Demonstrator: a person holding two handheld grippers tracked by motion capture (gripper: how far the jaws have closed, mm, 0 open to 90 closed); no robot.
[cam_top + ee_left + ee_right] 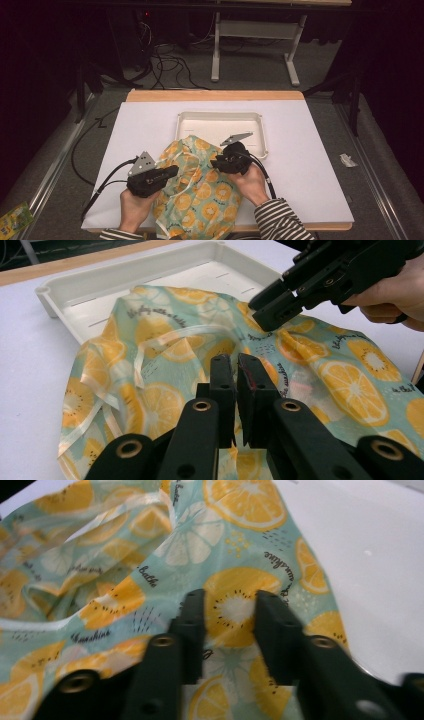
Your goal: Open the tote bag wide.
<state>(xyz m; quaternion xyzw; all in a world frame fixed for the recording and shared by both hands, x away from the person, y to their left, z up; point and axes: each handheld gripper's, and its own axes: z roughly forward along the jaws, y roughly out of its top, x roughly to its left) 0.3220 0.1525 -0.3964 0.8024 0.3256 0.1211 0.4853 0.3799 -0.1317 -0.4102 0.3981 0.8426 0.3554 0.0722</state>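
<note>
A person seated at a white tabletop (pixel 310 165) holds one pair of black tongs in each hand, two pairs in all. One cloth bag (pixel 200 192) printed with orange slices on pale green lies crumpled on the near middle of the tabletop. Its far edge drapes over the near rim of one shallow white tray (pixel 220 120), which sits just beyond it.

The left tongs (pixel 172 171) rest on the bag's left side. In the left gripper view the two jaws stand almost together, with a slim gap between them, and a fold of the bag seems pinched there; that fold is hard to make out.

The right tongs (pixel 216 163) rest on the bag's right side, near the tray. In the right gripper view the two jaws stand a little apart, with a patch of printed fabric showing between them; whether the pads press on the cloth cannot be told.

Two striped sleeves (pixel 280 220) enter from the bottom edge. One white drawstring (pixel 182 160) loops across the bag's top.
</note>
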